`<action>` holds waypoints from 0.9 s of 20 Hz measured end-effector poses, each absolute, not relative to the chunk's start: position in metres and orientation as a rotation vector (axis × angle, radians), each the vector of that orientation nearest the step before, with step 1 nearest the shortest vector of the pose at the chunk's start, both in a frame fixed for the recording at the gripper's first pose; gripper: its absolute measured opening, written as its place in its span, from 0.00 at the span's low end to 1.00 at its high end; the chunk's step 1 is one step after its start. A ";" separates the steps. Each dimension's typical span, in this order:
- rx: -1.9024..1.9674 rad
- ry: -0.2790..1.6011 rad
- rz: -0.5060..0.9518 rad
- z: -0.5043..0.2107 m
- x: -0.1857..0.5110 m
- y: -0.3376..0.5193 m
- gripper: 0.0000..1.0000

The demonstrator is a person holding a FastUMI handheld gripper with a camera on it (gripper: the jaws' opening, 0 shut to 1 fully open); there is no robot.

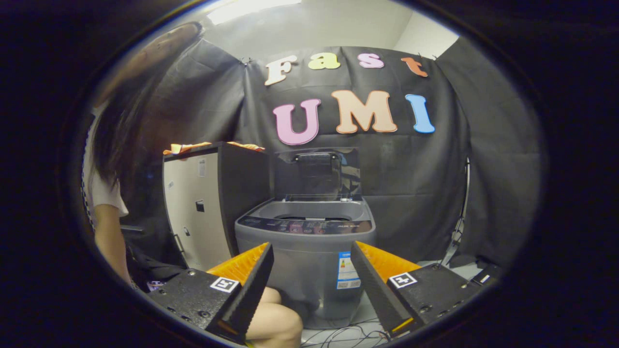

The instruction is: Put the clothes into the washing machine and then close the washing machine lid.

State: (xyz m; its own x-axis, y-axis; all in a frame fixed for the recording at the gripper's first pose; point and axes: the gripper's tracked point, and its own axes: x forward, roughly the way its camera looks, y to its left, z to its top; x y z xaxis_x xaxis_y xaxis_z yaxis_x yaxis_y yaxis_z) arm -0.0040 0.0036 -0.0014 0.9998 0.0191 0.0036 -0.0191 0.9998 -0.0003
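The clothes (186, 147), an orange bundle, lie on top of the tall cabinet (198, 208) at the far left, just left of the washing machine and well above where the tool is pointing. Nearer and further left sits a person (109, 193), arm hanging down, with a knee (275, 321) just under the tool's left finger.

Moving right, the washing machine (304, 256) stands in the middle, straight beyond the tool, its lid (316, 171) propped upright at the back and the tub mouth open. The tool (312, 282) hovers low in front of it, fingers spread wide and holding nothing. Loose cables (338, 336) trail on the floor at the machine's foot.

From here, I'd say nothing has been loaded yet. The risk is in the reach: the bundle sits high on the cabinet's edge, so a shallow pinch could catch only a fold and let the rest slide off onto the floor. Carrying it across, a dangling sleeve could snag the machine's rim and hang outside the tub, so the lid would not close fully. Bumping the raised lid could also drop it early.
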 end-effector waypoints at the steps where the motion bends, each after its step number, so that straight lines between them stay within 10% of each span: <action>1: 0.000 -0.005 0.007 -0.001 -0.005 0.001 0.97; 18: 0.026 -0.087 -0.034 0.066 0.053 0.028 0.97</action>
State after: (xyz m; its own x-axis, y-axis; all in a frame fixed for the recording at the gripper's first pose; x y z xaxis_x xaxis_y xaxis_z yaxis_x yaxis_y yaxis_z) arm 0.0527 0.0278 0.0655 0.9957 -0.0347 0.0863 0.0325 0.9991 0.0274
